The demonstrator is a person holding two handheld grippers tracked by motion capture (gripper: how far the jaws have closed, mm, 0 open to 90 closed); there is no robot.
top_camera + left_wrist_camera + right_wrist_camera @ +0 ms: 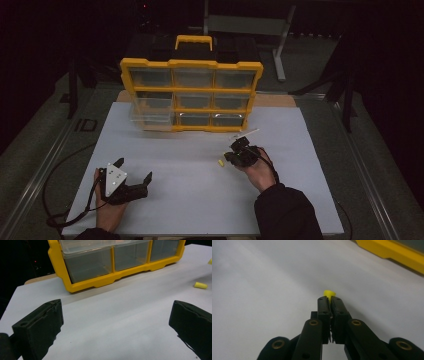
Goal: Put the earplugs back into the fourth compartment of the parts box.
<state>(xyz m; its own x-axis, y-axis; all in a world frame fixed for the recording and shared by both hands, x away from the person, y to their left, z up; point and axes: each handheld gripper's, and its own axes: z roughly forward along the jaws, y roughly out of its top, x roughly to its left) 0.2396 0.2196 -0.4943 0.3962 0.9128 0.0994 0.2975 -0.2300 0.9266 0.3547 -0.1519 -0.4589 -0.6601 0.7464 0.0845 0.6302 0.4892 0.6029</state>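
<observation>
Right tool (329, 300) — yellow earplug (329, 293) pinched at tips

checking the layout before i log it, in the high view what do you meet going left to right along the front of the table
left gripper, open on the white table → small yellow earplug-like piece lying loose → right gripper, shut on another yellow piece, as the right gripper view shows
</observation>
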